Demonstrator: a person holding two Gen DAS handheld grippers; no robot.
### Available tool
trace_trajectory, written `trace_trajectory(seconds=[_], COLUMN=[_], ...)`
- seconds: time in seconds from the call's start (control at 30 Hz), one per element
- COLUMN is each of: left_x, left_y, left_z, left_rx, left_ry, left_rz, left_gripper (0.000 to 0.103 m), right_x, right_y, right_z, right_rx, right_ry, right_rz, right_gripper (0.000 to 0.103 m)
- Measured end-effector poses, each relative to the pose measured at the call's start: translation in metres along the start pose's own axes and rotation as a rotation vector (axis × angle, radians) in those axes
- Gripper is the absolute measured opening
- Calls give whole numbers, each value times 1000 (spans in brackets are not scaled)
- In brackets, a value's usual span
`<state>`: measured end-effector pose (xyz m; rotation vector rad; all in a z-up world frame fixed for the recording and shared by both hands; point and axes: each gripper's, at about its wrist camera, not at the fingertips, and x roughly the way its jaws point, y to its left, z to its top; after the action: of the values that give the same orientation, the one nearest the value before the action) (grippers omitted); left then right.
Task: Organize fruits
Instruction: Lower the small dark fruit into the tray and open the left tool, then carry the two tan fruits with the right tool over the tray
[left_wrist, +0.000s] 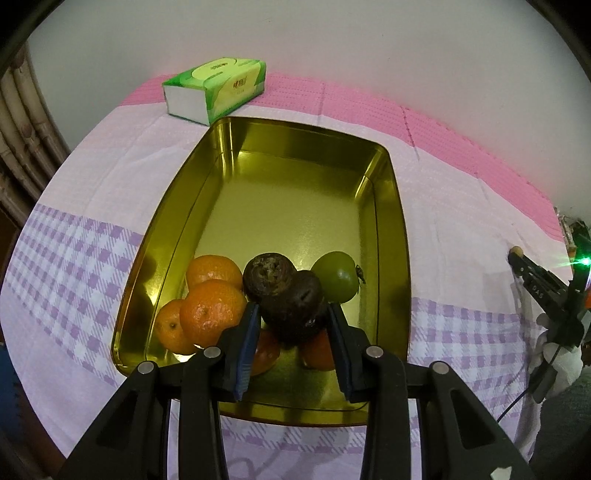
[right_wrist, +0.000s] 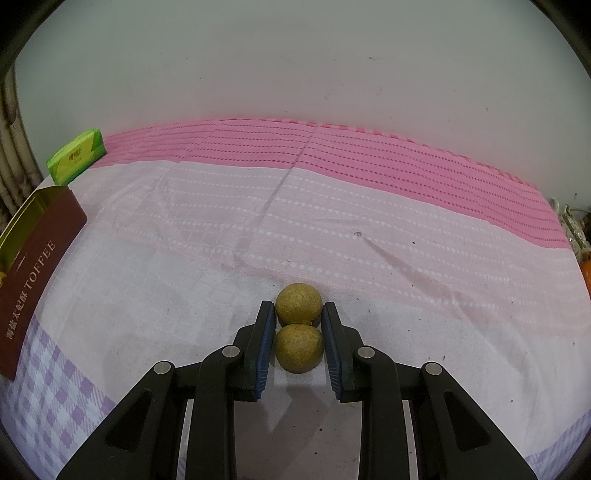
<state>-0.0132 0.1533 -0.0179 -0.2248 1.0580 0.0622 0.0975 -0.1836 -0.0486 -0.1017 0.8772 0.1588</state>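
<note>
Over the near end of the gold tin, my left gripper grasps a dark, wrinkled fruit between its blue pads, one finger on each side of it. A second dark fruit sits just behind, touching the held one. To their left lie three oranges bunched against the tin's wall, and to the right a green fruit rests on the tin floor. Two more orange fruits show partly under my fingers. The far half of the tin is bare metal. Beyond it, on the pink band of the tablecloth, lies a green tissue pack.

On the cloth to the right of the tin, my right gripper straddles two tan round fruits that touch each other, one ahead of the other. The near one sits between the pads and the far one at the fingertips; the pads look to be against them, though I cannot tell whether they are truly clenched. The tin's maroon side, lettered TOFFEE, stands at the left edge of this view.
</note>
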Motion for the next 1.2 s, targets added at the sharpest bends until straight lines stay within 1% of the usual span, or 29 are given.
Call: trace_trajectory(seconds=[0.2, 0.3, 0.5, 0.57, 0.67, 0.8, 0.87, 1.03, 1.2], left_x=[-2, -1, -1, -2, -4, -6, -9, -17, -24], left_y=[1, 2, -1, -5, -10, -13, -13, -10, -7], left_z=[0, 1, 0, -1, -3, -4, -4, -4, -6], left_rx=[-8, -8, -4, 10, 33, 46, 46, 36, 23], left_ry=[0, 1, 3, -5, -17, -34, -44, -57, -67], left_rz=[-15, -26, -52, -53, -47, -44, -47, -64, -69], left_gripper=[36, 40, 51, 57, 63, 69, 72, 76, 77], right_x=[-1, -1, -2, -6, -11, -21, -26, -36, -45], right_y=[0, 1, -2, -2, -1, 1, 6, 21, 45], right_z=[0, 1, 1, 1, 2, 3, 4, 3, 4], right_rx=[3, 5, 21, 28, 21, 11, -2, -31, -62], right_ry=[-1, 0, 11, 9, 0, -7, -11, -19, -31], right_rz=[-2, -5, 6, 5, 3, 9, 12, 23, 65], right_gripper=[27, 26, 26, 26, 26, 26, 26, 26, 26])
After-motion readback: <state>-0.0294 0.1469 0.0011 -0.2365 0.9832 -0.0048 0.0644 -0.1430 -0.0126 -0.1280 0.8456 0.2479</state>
